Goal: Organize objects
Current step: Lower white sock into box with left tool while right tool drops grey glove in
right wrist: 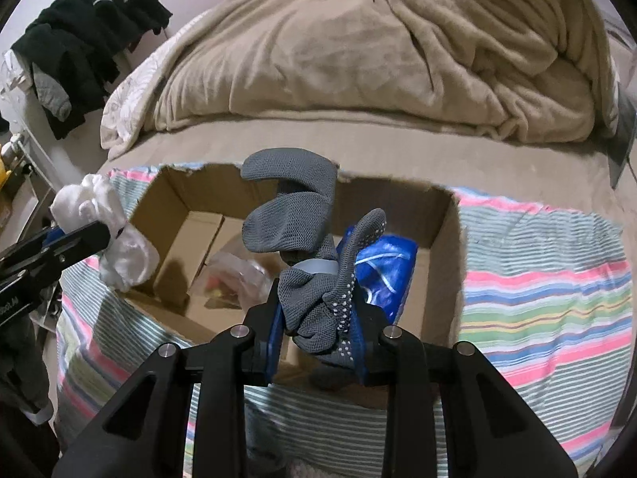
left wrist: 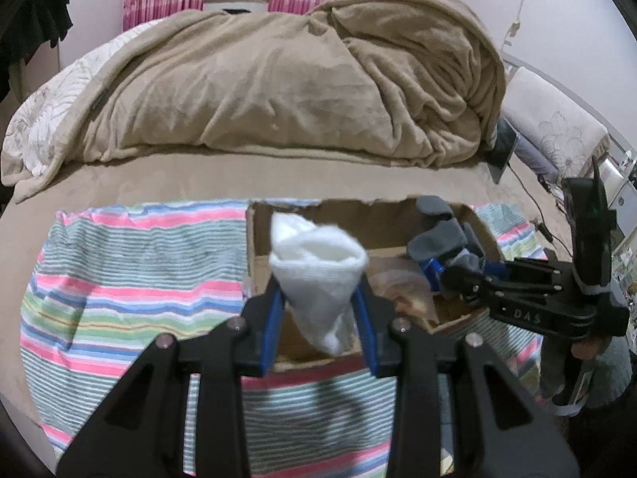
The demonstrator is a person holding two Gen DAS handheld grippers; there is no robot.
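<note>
Jaws of both tools are clamped — left gripper [left wrist: 318, 298] on a crumpled white sock [left wrist: 318, 275], right gripper [right wrist: 316, 310] on grey dotted-sole socks [right wrist: 306, 247] — above the open cardboard box [right wrist: 442, 235] at centre frame.

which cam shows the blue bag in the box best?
Right wrist. The blue bag lies in the cardboard box, largely exposed beside the grey sock held in the right gripper. Left wrist shows only a blue sliver behind that gripper.
</note>
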